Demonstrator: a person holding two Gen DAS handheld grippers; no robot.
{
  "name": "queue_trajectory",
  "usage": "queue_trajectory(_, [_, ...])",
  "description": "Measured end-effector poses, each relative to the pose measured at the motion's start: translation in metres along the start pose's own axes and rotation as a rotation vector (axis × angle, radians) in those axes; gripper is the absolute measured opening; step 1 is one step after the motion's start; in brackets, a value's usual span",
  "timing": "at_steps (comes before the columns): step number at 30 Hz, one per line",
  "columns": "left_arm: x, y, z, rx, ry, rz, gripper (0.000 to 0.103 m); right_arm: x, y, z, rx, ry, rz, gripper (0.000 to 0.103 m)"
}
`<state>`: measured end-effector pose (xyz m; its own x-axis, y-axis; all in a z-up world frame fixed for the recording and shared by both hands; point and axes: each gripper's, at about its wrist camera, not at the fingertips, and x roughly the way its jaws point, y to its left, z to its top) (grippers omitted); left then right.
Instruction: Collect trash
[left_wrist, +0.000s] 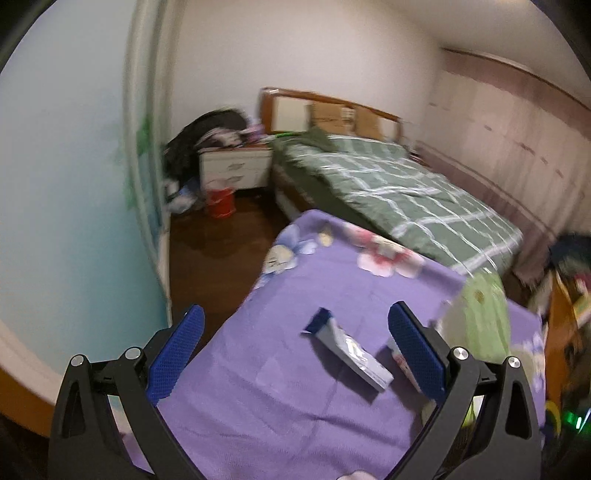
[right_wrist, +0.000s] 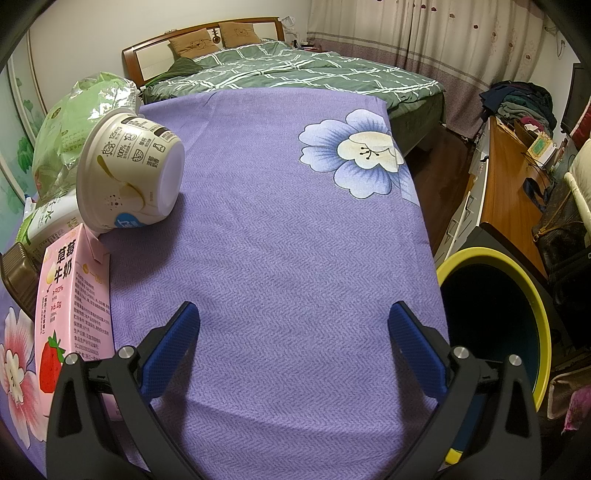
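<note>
On the purple flowered cloth lies a flat grey-blue wrapper, ahead of my open left gripper and between its fingers' line. A green crinkled bag sits to its right. In the right wrist view, a tipped white yogurt cup, a pink strawberry milk carton, a green-labelled bottle and the green bag crowd the cloth's left side. My right gripper is open over bare cloth. A yellow-rimmed bin stands beside the table's right edge.
A bed with a green checked cover stands behind the table. A nightstand and a red bucket sit by the far wall. A wooden desk with bags and clothes runs along the right.
</note>
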<state>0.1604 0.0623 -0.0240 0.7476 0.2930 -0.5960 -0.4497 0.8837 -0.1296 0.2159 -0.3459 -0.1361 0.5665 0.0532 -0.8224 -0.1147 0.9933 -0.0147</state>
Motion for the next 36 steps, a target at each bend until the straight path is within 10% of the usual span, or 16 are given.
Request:
queue_trajectory(7, [-0.010, -0.032, -0.015, 0.246, -0.016, -0.151, 0.098, 0.000, 0.000, 0.000, -0.001, 0.000, 0.000, 0.098])
queue_trajectory(26, [-0.059, -0.004, -0.044, 0.284, -0.085, -0.183, 0.098, -0.044, -0.016, -0.008, 0.132, -0.040, 0.042, 0.097])
queue_trajectory(36, [-0.085, 0.030, -0.038, 0.236, -0.131, -0.138, 0.098, -0.134, 0.132, -0.048, -0.064, -0.162, 0.280, 0.097])
